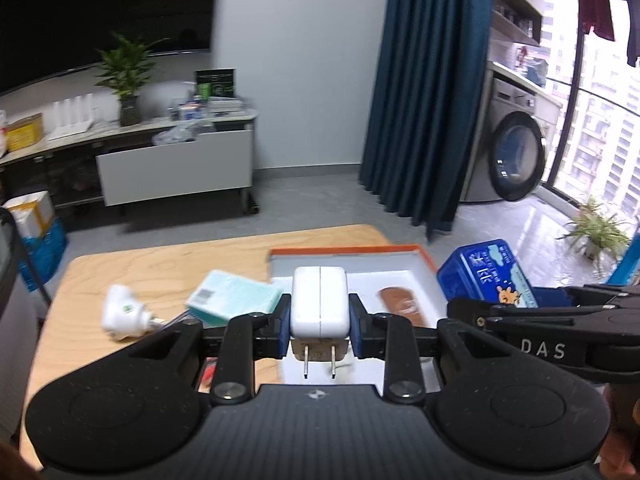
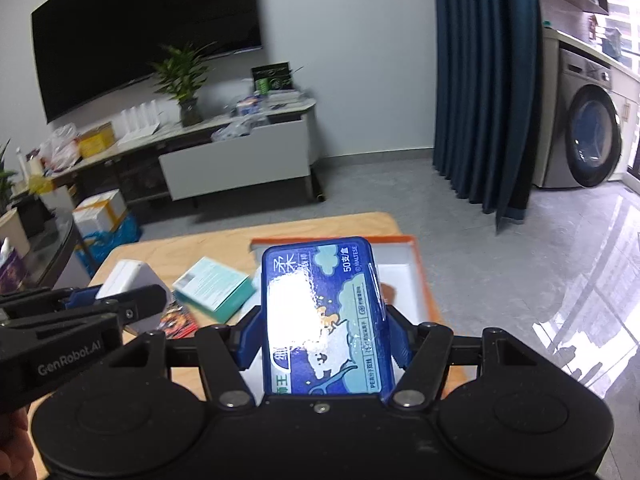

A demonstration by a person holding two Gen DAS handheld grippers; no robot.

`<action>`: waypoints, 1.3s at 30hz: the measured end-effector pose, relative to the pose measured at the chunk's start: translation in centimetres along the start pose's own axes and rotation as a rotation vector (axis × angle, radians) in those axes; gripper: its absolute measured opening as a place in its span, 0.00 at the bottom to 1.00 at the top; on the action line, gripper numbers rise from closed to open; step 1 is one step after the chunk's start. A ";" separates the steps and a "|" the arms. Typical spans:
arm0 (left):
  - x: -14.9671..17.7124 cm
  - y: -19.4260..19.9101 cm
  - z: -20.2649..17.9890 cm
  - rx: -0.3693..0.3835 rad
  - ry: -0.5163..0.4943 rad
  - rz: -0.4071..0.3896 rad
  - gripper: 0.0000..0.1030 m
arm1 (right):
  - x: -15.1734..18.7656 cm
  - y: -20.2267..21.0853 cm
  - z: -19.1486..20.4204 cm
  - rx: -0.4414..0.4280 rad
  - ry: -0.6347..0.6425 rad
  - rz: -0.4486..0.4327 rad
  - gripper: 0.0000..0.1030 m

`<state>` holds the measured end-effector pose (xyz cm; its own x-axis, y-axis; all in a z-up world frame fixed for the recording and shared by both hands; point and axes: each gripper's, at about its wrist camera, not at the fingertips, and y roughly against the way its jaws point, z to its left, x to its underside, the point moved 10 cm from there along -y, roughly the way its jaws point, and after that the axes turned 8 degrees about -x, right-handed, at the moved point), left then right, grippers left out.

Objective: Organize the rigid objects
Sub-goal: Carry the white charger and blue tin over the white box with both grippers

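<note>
My left gripper [image 1: 319,318] is shut on a white plug adapter [image 1: 319,302], prongs toward the camera, held above the near edge of the orange-rimmed white tray [image 1: 352,258]. My right gripper [image 2: 322,330] is shut on a blue box [image 2: 324,316] with cartoon print, held over the same tray [image 2: 404,258]; the box also shows in the left wrist view [image 1: 486,276]. A brown flat item [image 1: 402,304] lies in the tray. On the wooden table [image 1: 160,272] lie a teal box [image 1: 232,298] and a white plug-like device [image 1: 124,312].
A red-printed flat packet [image 2: 178,318] lies on the table by the teal box [image 2: 214,286]. Beyond the table are grey floor, a TV cabinet [image 1: 176,172] with clutter, a dark blue curtain [image 1: 428,92] and a washing machine [image 1: 516,156].
</note>
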<state>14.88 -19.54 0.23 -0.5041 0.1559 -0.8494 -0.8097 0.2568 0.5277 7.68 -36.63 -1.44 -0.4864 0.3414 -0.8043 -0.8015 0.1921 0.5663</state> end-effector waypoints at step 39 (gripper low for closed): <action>-4.7 -3.0 -3.4 0.003 -0.026 -0.013 0.29 | -7.1 -2.0 -4.6 0.004 0.007 -0.033 0.72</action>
<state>18.67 -24.24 2.70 -0.4856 0.1775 -0.8560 -0.8153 0.2614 0.5167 11.17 -43.67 2.35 -0.4622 0.3281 -0.8239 -0.8157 0.2071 0.5401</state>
